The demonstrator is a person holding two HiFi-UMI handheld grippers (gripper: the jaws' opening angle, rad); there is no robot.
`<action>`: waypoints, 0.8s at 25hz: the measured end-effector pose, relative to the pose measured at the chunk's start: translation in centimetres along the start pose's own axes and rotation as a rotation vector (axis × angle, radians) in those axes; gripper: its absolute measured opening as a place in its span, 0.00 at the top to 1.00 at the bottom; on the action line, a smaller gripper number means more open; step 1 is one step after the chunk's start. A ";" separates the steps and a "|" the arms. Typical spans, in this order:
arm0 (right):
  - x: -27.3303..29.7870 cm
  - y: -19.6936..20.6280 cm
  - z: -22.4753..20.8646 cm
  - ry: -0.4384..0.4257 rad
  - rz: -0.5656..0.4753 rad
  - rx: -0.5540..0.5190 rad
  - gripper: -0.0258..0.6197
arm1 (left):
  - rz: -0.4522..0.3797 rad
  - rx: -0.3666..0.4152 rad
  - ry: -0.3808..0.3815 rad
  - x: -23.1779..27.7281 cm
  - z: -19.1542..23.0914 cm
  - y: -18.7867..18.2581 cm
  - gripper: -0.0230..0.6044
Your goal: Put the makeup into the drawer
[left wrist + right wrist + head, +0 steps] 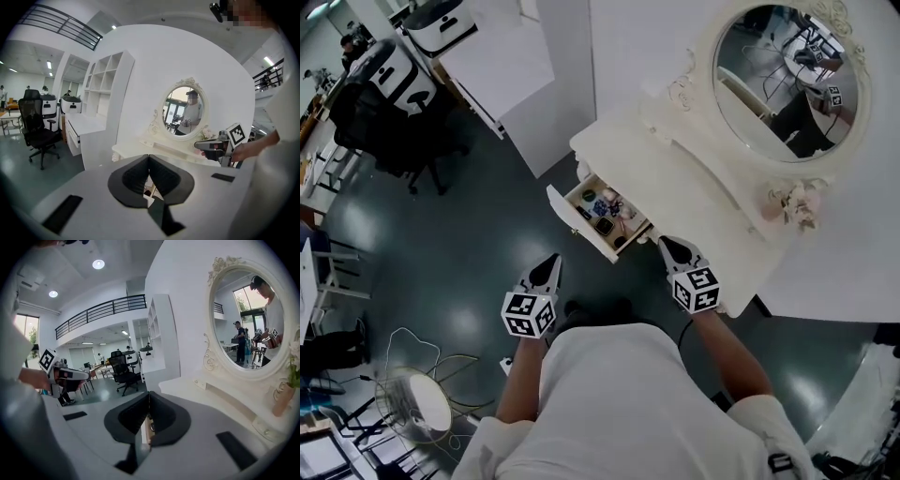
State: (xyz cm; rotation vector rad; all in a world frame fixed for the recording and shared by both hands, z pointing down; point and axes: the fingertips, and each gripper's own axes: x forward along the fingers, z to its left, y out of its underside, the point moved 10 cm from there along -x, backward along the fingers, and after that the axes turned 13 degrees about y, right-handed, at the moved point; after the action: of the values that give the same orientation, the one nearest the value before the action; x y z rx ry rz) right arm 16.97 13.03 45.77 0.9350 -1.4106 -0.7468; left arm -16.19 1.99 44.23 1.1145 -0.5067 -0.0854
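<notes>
Your white shirt fills the bottom of the head view, and both arms reach out from it toward the furniture. You hold the left gripper with its jaws pressed together and nothing between them, as its own view shows. The right gripper is likewise closed and empty. Both hang in the air, clear of everything. Between and just beyond them the drawer stands pulled out of the white dresser. The makeup lies inside it as a loose jumble of small dark and light pieces, too small to tell apart. The dresser top looks bare apart from pale flowers under the oval mirror, so the loading looks done or nearly so. If you do lift a piece, expect it to be light, hard and smooth, likely to slip or pop out of a hard squeeze. Take it across its narrow body near the middle, with gentle pressure. The drawer front should slide in easily under a push from closed tips. Farther left, a black office chair stands on the dark floor.
</notes>
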 end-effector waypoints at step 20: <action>-1.1 -4.1 4.8 0.092 -0.105 -0.009 0.92 | -0.020 0.105 0.062 -4.6 5.0 -3.1 0.94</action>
State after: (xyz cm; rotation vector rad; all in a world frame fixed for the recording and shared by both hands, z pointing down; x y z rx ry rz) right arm 12.56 11.63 41.33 1.0298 -1.2845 -0.7776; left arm -21.80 -2.16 41.64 1.2213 -0.4484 -0.0421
